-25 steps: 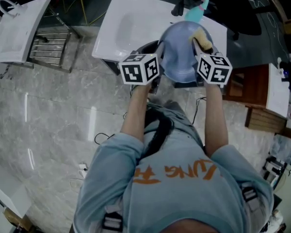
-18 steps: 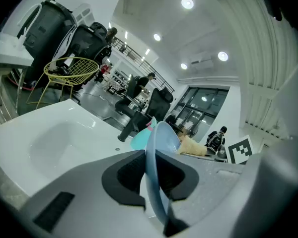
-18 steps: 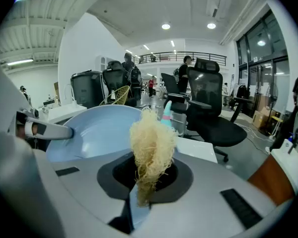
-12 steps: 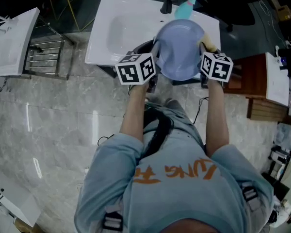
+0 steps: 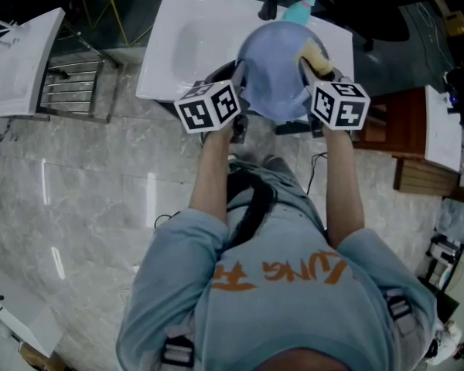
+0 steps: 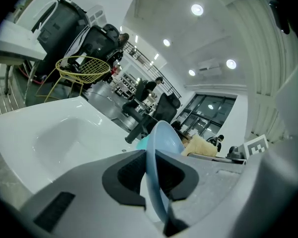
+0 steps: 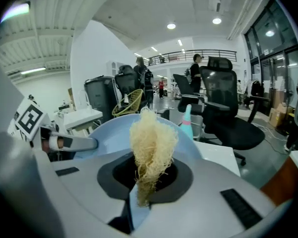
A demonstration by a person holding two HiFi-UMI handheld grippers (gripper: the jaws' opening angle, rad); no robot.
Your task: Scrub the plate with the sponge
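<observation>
Change, plate: the plate [image 5: 272,72] stands tilted up over the washbasin [image 5: 185,45], in much the same place as half a second ago. The left hand-held gripper [image 6: 154,177] has its jaws nearly together, clamped on the plate's rim.
Change, sponge: the sponge [image 5: 315,55] was out at the plate's right rim half a second ago. It now lies back on the upper right of the plate's face, pinched between the closed jaws of the right hand-held gripper [image 7: 146,182].
Meaning for task: a back-and-forth scrubbing stroke, judged under way; the rest of the face probably still needs passes.
Washbasins: one, white.
Plates: one, pale blue.
Hand-held grippers: two.
Bottles: one, teal [image 5: 300,10], just beyond the plate.
Sponges: one, yellow, fibrous.
</observation>
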